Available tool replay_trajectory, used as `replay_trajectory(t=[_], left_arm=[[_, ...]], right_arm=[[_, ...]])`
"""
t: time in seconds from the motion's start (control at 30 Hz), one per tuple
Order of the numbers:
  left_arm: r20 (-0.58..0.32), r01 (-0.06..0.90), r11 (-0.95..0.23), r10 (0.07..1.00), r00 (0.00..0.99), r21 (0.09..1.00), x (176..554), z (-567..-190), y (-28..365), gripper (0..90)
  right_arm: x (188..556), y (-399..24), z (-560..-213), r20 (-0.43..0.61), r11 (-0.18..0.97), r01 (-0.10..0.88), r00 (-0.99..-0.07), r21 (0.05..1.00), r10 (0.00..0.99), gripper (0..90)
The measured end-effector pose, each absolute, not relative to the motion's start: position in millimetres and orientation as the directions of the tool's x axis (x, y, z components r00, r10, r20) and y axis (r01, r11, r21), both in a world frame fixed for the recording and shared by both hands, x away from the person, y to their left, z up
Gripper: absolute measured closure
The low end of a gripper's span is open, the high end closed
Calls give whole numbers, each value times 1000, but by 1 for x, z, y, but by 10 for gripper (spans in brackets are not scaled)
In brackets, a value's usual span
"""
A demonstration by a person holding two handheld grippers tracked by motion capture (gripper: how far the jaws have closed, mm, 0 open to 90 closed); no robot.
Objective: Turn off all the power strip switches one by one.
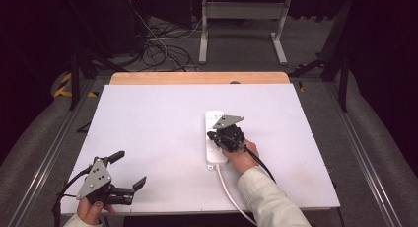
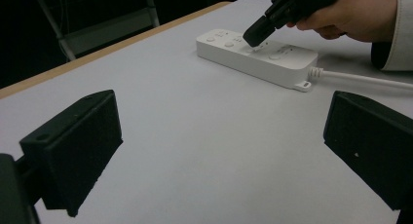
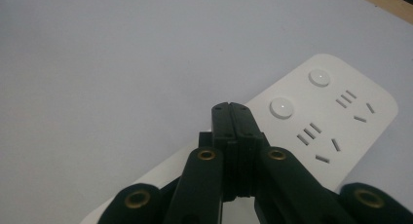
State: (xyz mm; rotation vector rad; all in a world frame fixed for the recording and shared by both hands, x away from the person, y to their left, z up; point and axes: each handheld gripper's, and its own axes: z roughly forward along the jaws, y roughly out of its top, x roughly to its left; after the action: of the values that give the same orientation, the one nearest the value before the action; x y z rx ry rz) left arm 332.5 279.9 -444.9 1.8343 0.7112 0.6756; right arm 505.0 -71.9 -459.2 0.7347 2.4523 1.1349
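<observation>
At the near left corner of the white tabletop, the left gripper was held in a hand with its jaws spread wide, nothing between them, hovering over bare surface; in the left gripper view those two black jaws framed an empty stretch of white. The tabletop was a matte white sheet, with a strip of pale wood showing along its far edge. Right of centre lay a white power strip, lengthwise toward the far edge, its white cord trailing back to the near edge. The right gripper, held in the right hand with a pale sleeve behind it, had its jaws pressed fully together, with the tip down on the top face of the power strip beside a round button. Beyond the tabletop the room was dark, with grey carpet, a tangle of cables on the floor and the legs of a light metal frame.
</observation>
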Motion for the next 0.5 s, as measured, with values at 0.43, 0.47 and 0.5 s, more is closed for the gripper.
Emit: replay_trajectory(t=[0.43,0.47,0.5], left_arm=[[128,164,-316,729,672,934,332,-445,280,10],[129,164,-316,729,672,934,332,-445,280,10],[127,167,-318,728,673,933,332,-445,280,10]], right_arm=[[509,-73,-463,-81,553,328,-804,766,589,900],[509,-72,-464,-81,551,331,-801,766,593,900],[509,-72,-465,-79,551,334,-801,765,594,900]])
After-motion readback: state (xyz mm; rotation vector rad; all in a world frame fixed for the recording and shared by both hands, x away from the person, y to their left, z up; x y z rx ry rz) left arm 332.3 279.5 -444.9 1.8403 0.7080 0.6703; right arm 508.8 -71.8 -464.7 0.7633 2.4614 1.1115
